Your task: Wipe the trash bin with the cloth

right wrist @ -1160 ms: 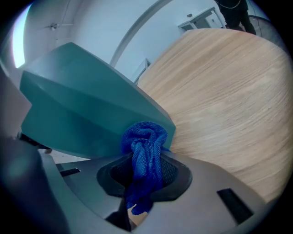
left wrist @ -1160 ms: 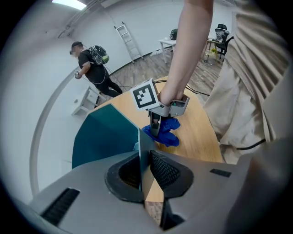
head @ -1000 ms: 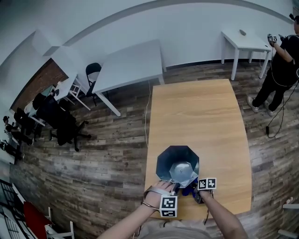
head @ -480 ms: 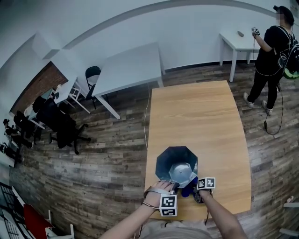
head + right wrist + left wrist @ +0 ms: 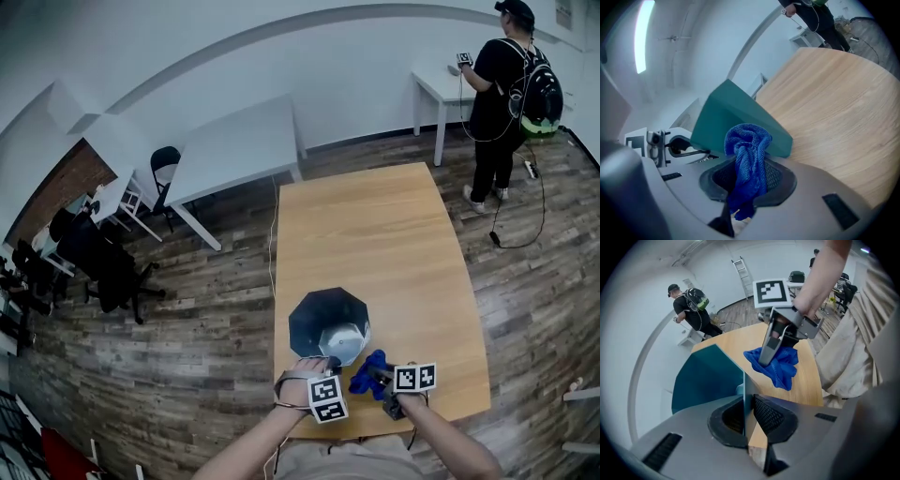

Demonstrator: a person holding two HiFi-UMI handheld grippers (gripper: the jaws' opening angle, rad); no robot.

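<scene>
Ahead of the right gripper [image 5: 380, 375] and to its right, the light wooden table [image 5: 375, 234] lies bare to its far edge, giving open passage. Just to its left stands the teal eight-sided trash bin [image 5: 328, 322]. Its near wall blocks any level move that way, though its mouth is reachable from above. The left gripper [image 5: 330, 362] is clamped over that wall's rim, and the bunched blue terry cloth [image 5: 361, 380] fills the narrow gap between the two claws. Behind both, the person's beige-clad body [image 5: 843, 362] closes the way back
</scene>
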